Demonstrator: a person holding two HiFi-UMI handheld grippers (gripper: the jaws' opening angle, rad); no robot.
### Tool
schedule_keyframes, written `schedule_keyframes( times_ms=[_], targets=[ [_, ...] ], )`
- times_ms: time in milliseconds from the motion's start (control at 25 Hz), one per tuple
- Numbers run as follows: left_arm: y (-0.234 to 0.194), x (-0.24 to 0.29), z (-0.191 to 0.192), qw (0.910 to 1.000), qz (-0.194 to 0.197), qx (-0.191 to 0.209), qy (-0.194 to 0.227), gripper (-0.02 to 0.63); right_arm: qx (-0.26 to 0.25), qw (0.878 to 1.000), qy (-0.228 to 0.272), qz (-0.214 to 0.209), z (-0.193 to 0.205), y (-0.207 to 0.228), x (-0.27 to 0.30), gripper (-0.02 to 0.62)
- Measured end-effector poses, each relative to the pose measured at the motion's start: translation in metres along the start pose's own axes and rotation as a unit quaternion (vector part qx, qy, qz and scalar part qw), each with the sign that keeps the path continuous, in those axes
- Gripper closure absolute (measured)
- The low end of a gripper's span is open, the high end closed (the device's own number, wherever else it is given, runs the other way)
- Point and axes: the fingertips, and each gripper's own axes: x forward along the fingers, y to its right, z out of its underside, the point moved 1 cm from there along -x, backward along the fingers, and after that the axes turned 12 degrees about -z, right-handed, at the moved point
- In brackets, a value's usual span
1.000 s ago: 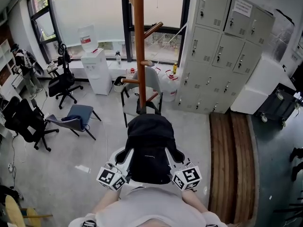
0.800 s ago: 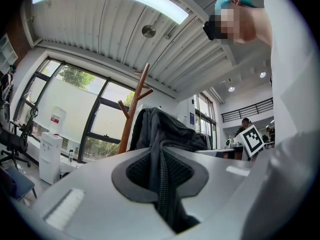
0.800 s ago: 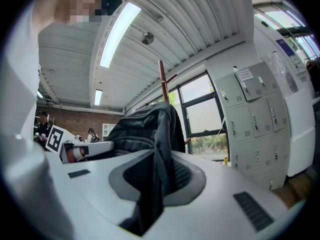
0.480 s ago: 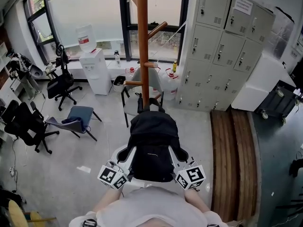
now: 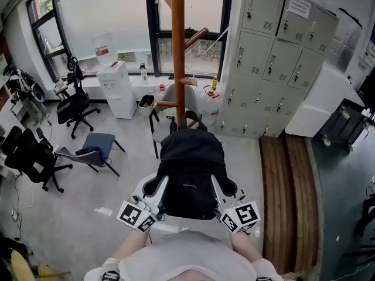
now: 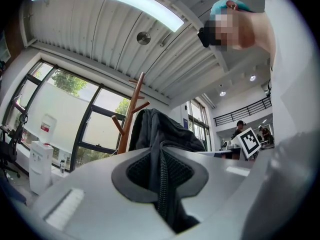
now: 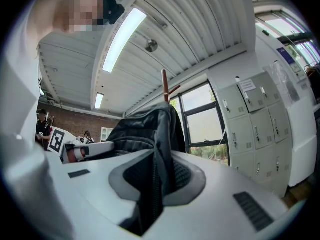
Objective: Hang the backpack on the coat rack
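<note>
A black backpack (image 5: 190,174) hangs in the air between my two grippers, just in front of the tall wooden coat rack (image 5: 178,51). My left gripper (image 5: 153,187) is shut on the bag's left side. My right gripper (image 5: 226,187) is shut on its right side. In the left gripper view the jaws (image 6: 161,179) pinch black fabric with a zip, with the backpack (image 6: 160,131) bulging above and the coat rack (image 6: 131,111) behind it. In the right gripper view the gripper (image 7: 152,184) clamps a fold of the backpack (image 7: 145,129). The rack's top (image 7: 165,86) pokes up behind.
A grey chair (image 5: 176,113) stands at the rack's foot. A water dispenser (image 5: 116,86) and office chairs (image 5: 75,104) are at the left, with a blue chair (image 5: 96,144) nearer. Grey lockers (image 5: 281,57) line the right, and a wooden platform (image 5: 290,198) lies below them.
Both grippers have lifted the backpack. Its top now sits higher against the rack's post, and the rack has come a little nearer.
</note>
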Motion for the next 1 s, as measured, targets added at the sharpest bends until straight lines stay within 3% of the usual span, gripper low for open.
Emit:
schedule_keyframes(
  times_ms=[400,1000],
  targets=[
    [0.007,0.011,-0.05,0.9979,0.02,0.022,0.057,0.56,-0.052,0.998,0.036,-0.006,-0.055,-0.002,0.007,0.541],
    [0.014,0.024,-0.096,0.9915,0.039,0.047,0.115,0.56,-0.082,0.994,0.076,-0.014,-0.098,0.001,0.014,0.541]
  ],
)
